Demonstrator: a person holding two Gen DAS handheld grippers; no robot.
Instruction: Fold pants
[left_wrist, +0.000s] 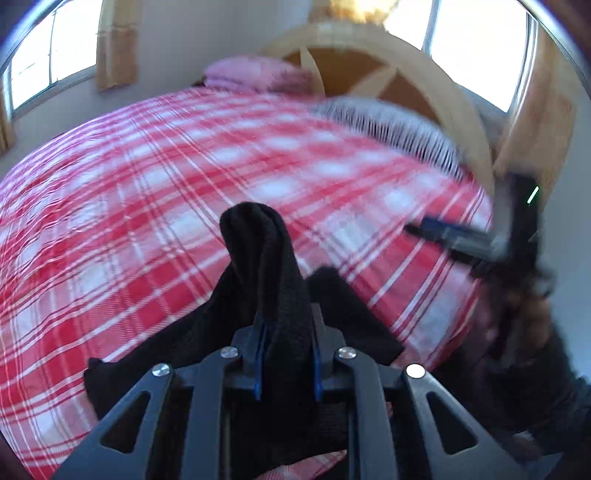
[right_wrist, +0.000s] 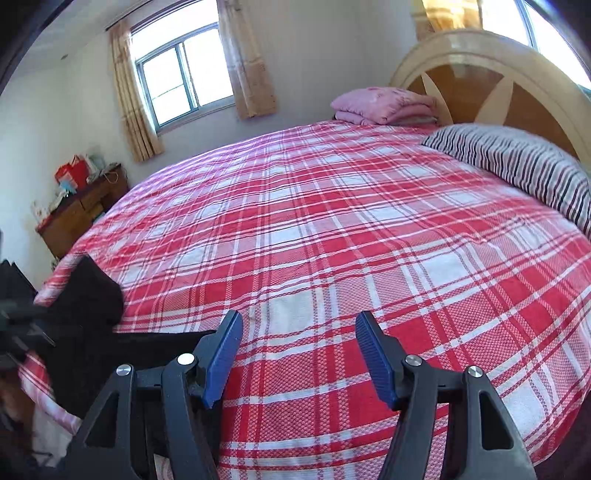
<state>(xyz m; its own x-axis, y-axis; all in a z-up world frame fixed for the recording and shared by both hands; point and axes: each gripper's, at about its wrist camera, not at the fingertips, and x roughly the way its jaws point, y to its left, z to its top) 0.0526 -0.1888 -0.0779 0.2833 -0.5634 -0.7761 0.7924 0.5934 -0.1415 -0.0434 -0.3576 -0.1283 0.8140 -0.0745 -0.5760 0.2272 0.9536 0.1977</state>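
One view only: pants (left_wrist: 273, 295) in left gripper (left_wrist: 287, 365)

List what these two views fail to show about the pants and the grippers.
- Pants: legs and waistband untellable; the left gripper shut on a bunch hides the rest, left wrist view.
- Right gripper: motion-blurred there.
- Left gripper: a dark blur at the frame edge, right wrist view.
- Items on the dresser: too small.

Black knit fabric pants (left_wrist: 273, 280), bunched into a rumpled upright fold that sticks up, rest of it trailing down loose at the near edge of the bed.
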